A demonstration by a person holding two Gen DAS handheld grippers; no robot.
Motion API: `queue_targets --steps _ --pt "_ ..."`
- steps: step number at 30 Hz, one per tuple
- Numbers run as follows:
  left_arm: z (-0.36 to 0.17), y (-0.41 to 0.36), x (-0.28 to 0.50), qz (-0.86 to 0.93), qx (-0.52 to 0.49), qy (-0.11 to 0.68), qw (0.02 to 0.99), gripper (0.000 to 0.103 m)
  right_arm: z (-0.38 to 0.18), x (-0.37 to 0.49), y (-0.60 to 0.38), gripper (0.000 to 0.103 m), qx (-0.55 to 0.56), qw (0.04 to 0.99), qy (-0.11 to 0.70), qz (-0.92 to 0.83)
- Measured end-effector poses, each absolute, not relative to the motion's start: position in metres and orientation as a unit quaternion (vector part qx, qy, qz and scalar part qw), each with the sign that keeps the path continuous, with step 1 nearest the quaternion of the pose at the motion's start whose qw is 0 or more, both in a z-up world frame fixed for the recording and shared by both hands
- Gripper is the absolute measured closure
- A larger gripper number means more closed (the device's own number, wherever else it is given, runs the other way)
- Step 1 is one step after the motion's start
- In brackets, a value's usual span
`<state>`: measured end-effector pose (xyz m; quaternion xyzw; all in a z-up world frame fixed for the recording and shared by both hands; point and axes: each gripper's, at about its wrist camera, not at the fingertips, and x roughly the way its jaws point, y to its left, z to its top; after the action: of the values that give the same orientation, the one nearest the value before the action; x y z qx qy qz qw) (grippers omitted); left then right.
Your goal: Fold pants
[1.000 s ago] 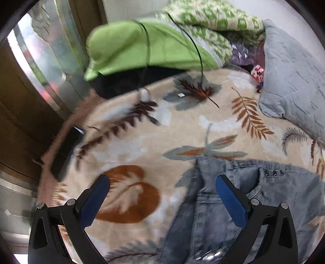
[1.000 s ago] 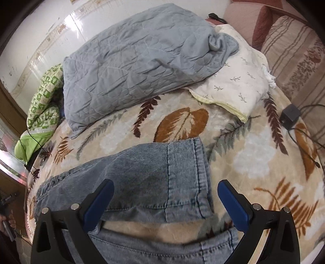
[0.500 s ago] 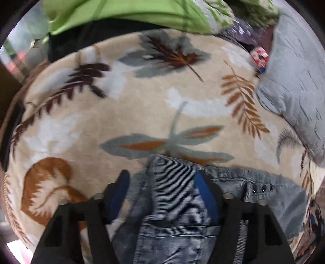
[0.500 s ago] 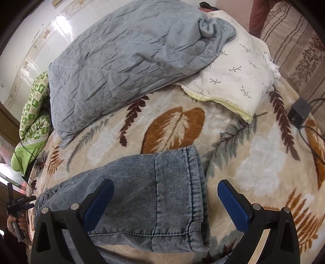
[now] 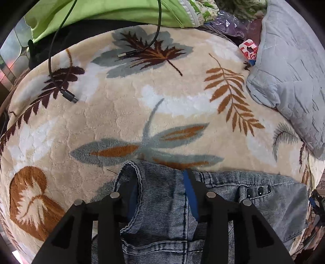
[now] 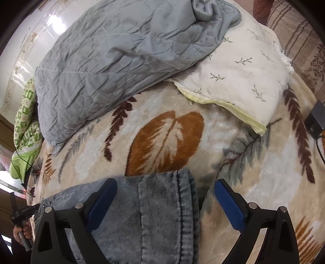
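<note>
Blue denim pants point(image 5: 264, 193) lie on a beige leaf-patterned blanket point(image 5: 121, 105). In the left wrist view my left gripper point(image 5: 161, 195) points steeply down at the waistband corner. Its jaws are closing, and the blue pads point(image 5: 190, 193) press a bunched fold of denim between them. In the right wrist view the hem end of a pant leg point(image 6: 146, 233) lies between the fingers of my right gripper point(image 6: 165, 203). Its jaws are wide and just starting to close. The left pad point(image 6: 103, 201) is over the denim, the right pad over the blanket beside the hem.
A grey quilt point(image 6: 113, 56) and a cream pillow point(image 6: 233, 77) lie behind the pants. Green bedding point(image 5: 101, 12) and two loose cable ends point(image 5: 69, 95) sit at the far left. A black charger point(image 6: 315, 117) lies at the right. A hand point(image 6: 22, 227) shows at the left edge.
My left gripper came down onto the waistband and its jaws narrowed around a fold of denim. My right gripper dropped and moved forward over the leg hem, jaws still wide.
</note>
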<state>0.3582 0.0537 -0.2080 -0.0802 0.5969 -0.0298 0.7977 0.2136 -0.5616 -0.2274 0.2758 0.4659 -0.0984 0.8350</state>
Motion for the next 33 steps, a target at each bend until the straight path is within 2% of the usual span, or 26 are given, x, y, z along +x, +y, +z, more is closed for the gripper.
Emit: queue_targets --steps 3,4,5,7,8,9,10,24,33 --pt "-0.204 0.051 0.353 -0.032 -0.067 0.588 0.806 0.079 -0.242 0.226 -0.561 0.020 0.292 0.822 0.481 -0.090" --pt "-0.202 0.050 0.353 -0.032 -0.068 0.586 0.807 0.090 -0.248 0.232 -0.557 0.022 0.278 0.817 0.496 -0.099" --pt "-0.200 0.051 0.352 -0.032 -0.075 0.585 0.807 0.095 -0.254 0.237 -0.553 0.023 0.259 0.814 0.509 -0.109" --pt "-0.197 0.055 0.351 -0.030 -0.081 0.579 0.811 0.099 -0.256 0.241 -0.547 0.035 0.240 0.818 0.510 -0.115" --pt "-0.195 0.054 0.351 -0.029 -0.081 0.575 0.814 0.100 -0.253 0.240 -0.545 0.041 0.234 0.824 0.503 -0.117" --pt "-0.192 0.054 0.350 -0.030 -0.080 0.569 0.818 0.100 -0.249 0.239 -0.544 0.058 0.233 0.826 0.500 -0.117" --pt "-0.187 0.055 0.348 -0.031 -0.080 0.563 0.822 0.100 -0.246 0.236 -0.544 0.068 0.243 0.827 0.496 -0.108" --pt "-0.079 0.076 0.297 -0.091 -0.142 0.458 0.873 0.101 -0.116 0.177 -0.530 0.072 0.217 0.898 0.365 -0.117" --pt "-0.075 0.095 0.263 -0.095 -0.163 0.451 0.872 0.101 -0.137 0.130 -0.527 0.072 0.265 0.887 0.359 -0.121"
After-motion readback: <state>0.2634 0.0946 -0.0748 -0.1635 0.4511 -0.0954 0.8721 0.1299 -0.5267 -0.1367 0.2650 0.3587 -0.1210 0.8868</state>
